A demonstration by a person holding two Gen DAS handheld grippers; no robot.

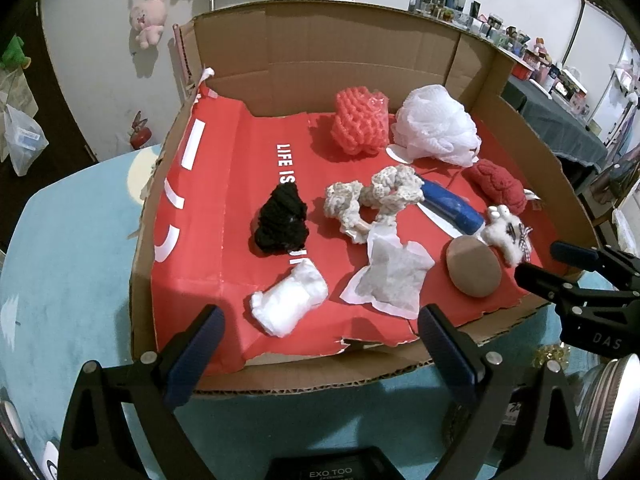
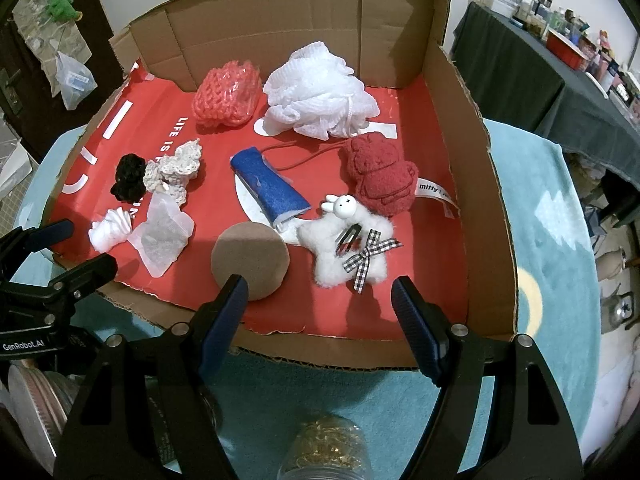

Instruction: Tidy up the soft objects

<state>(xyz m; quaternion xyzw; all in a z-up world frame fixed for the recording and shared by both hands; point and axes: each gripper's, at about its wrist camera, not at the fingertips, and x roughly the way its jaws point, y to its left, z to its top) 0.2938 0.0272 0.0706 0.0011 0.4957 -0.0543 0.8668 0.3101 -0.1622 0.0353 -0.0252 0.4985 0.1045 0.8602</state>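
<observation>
My right gripper (image 2: 316,304) and left gripper (image 1: 320,340) both hang wide open with nothing in them, just in front of the cardboard box (image 2: 492,208). The brown round pad (image 2: 250,260) lies flat by my right gripper's left finger, so I think I should come down slowly and pinch its edge. The blue roll (image 2: 270,182) lies further in, its long side slanting from far-left to near-right.
</observation>
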